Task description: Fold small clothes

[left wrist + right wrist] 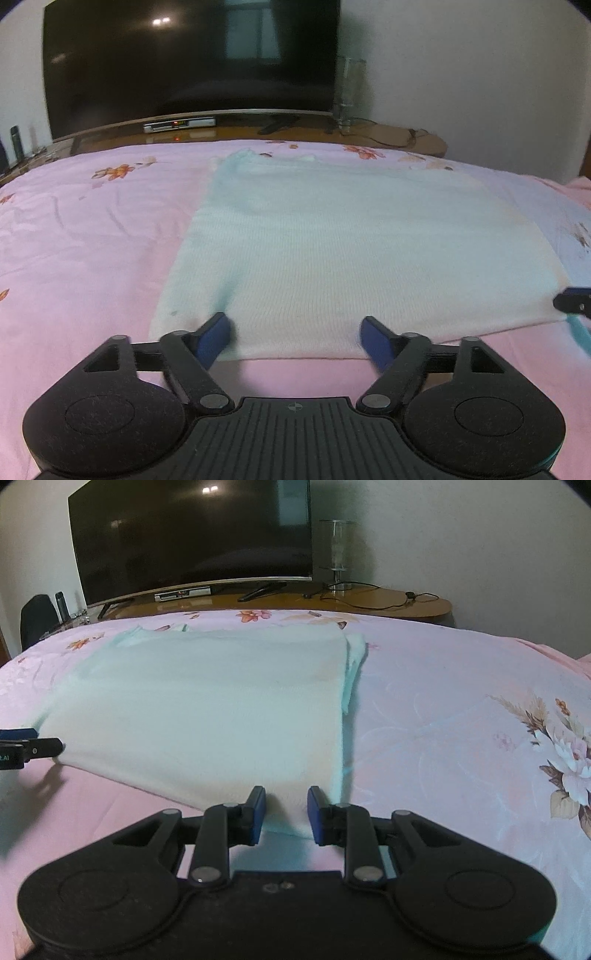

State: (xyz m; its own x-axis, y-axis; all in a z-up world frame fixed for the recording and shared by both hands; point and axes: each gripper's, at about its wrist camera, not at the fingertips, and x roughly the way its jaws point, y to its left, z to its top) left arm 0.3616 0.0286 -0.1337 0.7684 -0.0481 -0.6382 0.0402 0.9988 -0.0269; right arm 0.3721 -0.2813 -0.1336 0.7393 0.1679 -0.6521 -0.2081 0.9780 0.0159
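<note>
left tongs (pixel 295 334): wide open, nothing between the pads, over near left hem of knit (pixel 332 240) | right tongs (pixel 286 812): narrow gap, near right corner of knit bunched between the pads, grip uncertain | knit: pale mint, folded flat on pink floral bed (pixel 81 240) | beyond: TV (pixel 184 59) on bench (pixel 369 600)

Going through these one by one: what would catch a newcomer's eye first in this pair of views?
First, the pale mint knitted garment, spread flat in the middle of the pink floral bedsheet. Next, the two grippers at its near hem: the left gripper with its blue-padded fingers spread wide over the edge, the right gripper much narrower near the hem's right corner. Behind the bed, a big dark television fills the background.
</note>
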